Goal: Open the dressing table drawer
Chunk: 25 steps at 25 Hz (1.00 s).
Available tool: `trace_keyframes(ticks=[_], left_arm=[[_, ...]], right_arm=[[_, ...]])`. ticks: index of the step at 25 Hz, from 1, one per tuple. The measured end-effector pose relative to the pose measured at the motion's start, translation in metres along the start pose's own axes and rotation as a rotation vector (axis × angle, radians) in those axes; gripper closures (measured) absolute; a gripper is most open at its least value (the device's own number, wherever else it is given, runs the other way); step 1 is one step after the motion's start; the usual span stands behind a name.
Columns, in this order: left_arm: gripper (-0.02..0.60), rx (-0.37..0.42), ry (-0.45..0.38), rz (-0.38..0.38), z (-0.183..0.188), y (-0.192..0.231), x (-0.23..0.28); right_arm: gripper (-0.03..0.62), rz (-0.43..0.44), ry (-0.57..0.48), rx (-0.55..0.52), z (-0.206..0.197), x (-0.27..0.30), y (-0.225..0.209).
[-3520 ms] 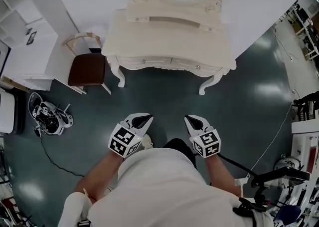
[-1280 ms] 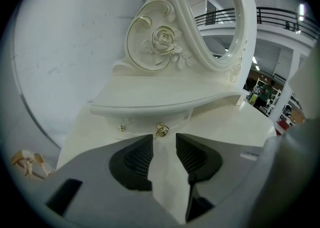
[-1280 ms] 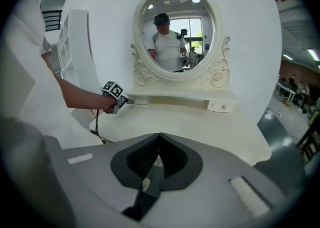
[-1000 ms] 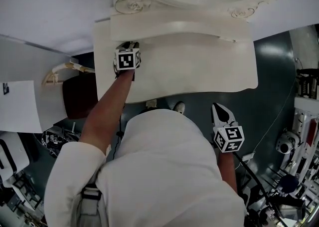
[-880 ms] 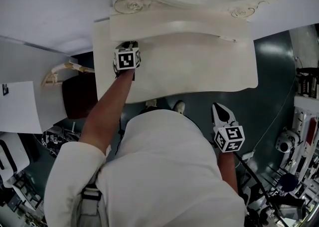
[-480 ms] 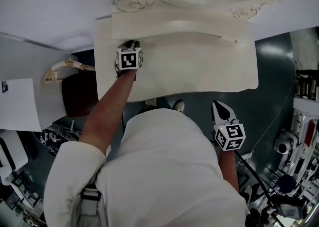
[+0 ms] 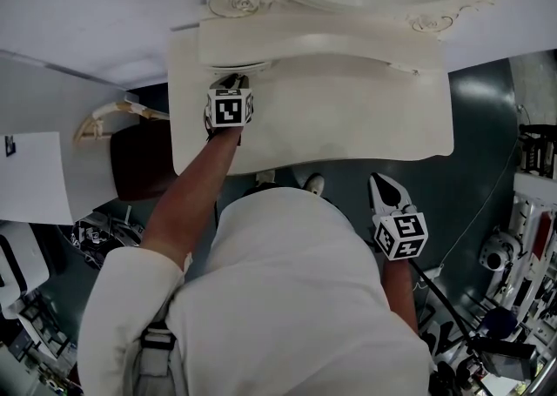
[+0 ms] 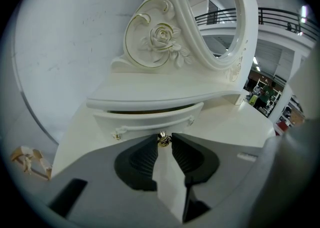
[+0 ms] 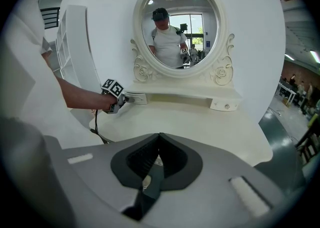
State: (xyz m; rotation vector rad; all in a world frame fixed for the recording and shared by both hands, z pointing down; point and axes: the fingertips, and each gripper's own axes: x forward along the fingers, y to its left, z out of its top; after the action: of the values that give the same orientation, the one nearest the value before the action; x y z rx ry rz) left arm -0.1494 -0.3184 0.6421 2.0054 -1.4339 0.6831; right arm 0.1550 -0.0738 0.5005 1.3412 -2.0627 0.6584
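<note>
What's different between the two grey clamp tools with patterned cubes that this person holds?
The left gripper reaches over the cream dressing table top to its small cream drawer; the right gripper hangs back beside the person, over the dark floor. The left gripper's jaws clamp the drawer's small gold knob; the right gripper's jaws are together on nothing. Both are grey with black ribbed pads and a marker cube.

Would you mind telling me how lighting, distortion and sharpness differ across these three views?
Head view: dim and bluish, with glare patches on the floor. Left gripper view: strong fisheye and dark corners, yet the drawer knob is sharp. Right gripper view: brightest, the mirror crisp, the table bowed.
</note>
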Motion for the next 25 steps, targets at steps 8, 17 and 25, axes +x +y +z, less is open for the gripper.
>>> trace_keyframes(ticks=[8,17,25], left_arm=[[0.488,0.004,0.013,-0.014,-0.013,-0.004,-0.009],[0.488,0.004,0.021,-0.027,-0.021,-0.011,-0.017],[0.488,0.004,0.030,-0.032,-0.030,-0.017,-0.021]], right_arm=[[0.594,0.014,0.002,0.000,0.000,0.004,0.005],[0.594,0.024,0.004,0.001,-0.002,0.004,0.010],[0.594,0.027,-0.002,0.002,-0.005,0.002,0.008]])
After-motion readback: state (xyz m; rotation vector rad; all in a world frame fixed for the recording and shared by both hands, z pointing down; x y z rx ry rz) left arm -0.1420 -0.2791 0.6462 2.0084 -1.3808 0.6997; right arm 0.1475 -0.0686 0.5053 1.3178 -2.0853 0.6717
